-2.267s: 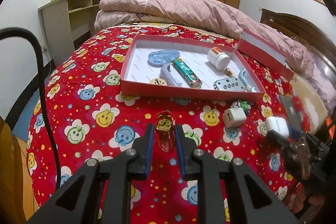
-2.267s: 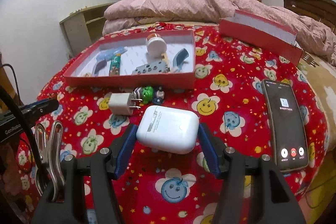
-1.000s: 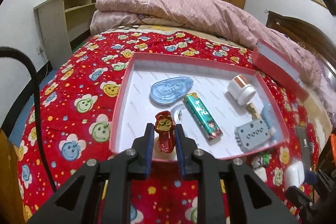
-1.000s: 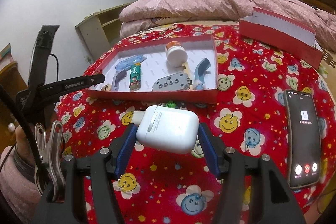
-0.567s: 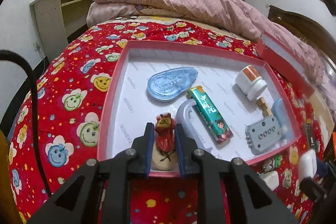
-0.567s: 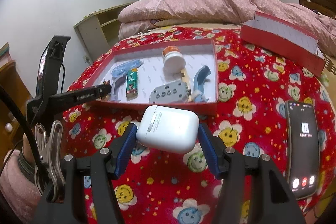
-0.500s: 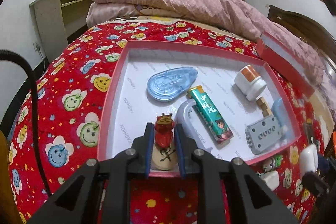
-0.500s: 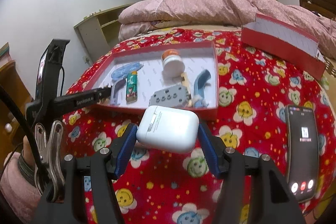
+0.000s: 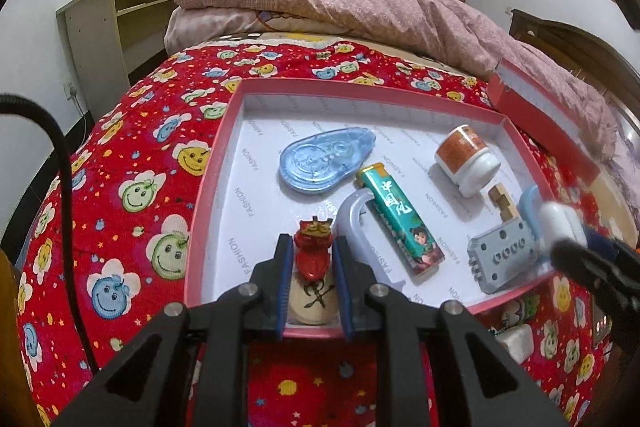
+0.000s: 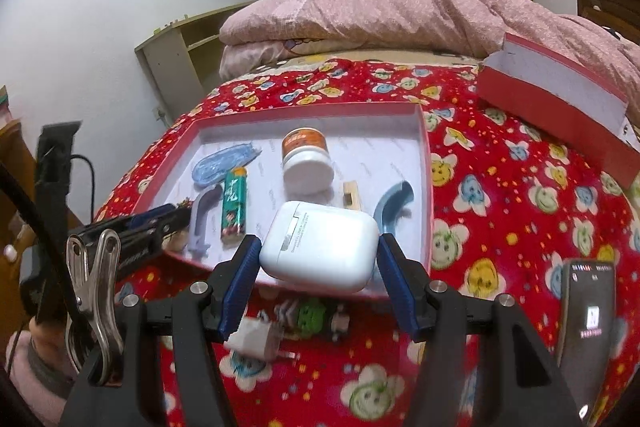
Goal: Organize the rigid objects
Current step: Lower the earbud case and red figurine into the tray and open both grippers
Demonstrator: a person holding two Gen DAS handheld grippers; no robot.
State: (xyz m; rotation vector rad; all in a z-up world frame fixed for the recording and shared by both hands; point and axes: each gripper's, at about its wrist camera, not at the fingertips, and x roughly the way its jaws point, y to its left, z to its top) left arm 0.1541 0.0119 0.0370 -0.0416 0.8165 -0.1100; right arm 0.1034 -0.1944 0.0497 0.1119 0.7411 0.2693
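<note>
Two tools — one figurine [image 9: 313,254], one case [image 10: 320,247].

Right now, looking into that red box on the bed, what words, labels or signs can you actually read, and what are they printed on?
"FASHION": repeated in grey on the white paper lining of the red cardboard box.
"中国风": white characters on the green rectangular lighter.
Black brush character on the round cream wooden disc: partly hidden, unreadable.
Grey print on the white plastic earbud case: too small.
Orange label on the white jar: blurred.
Black phone screen: too small.
</note>
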